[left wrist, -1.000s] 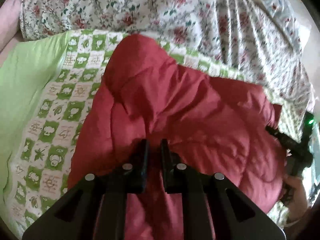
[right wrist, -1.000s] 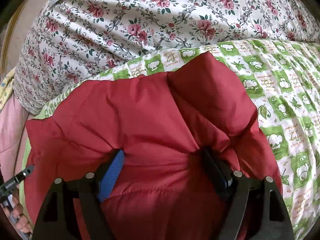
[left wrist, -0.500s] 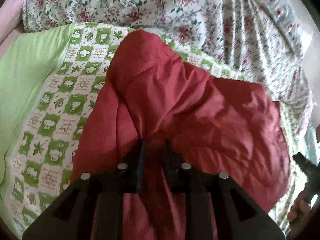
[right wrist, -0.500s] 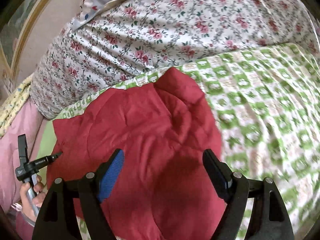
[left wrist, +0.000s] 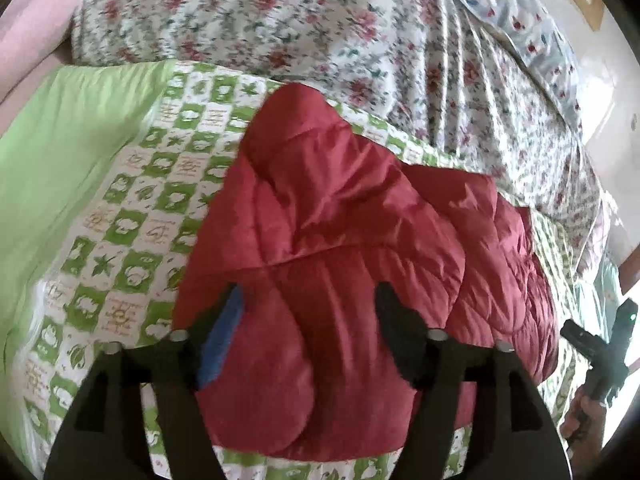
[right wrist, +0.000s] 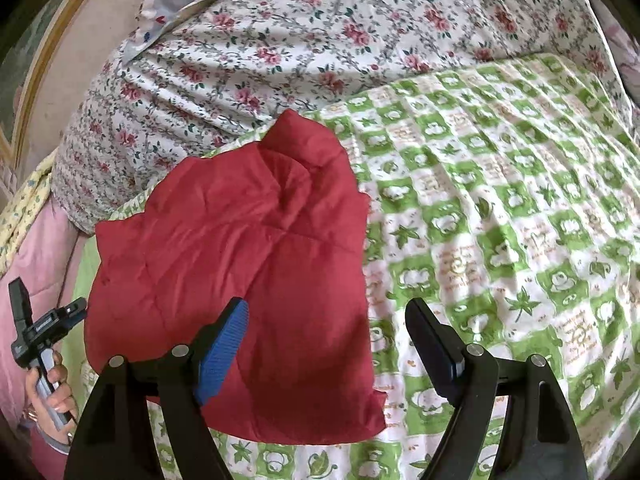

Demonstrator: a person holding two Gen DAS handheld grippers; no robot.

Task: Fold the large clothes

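Left wrist view: left gripper jaws opening, pads spread w/ red quilted jacket bulging between them but not pinched — no grip. Jacket lies directly ahead & under these jaws, folded into a squarish bundle on the green checked blanket. Its tapered end points away toward the floral duvet, so long axis runs fwd from the jaws. Right wrist view: right gripper jaws wide, nothing held; jacket sits to its left, only the near right edge under the blue pad. Left hand is nearer, so probably it leads any next fold or pat-down.
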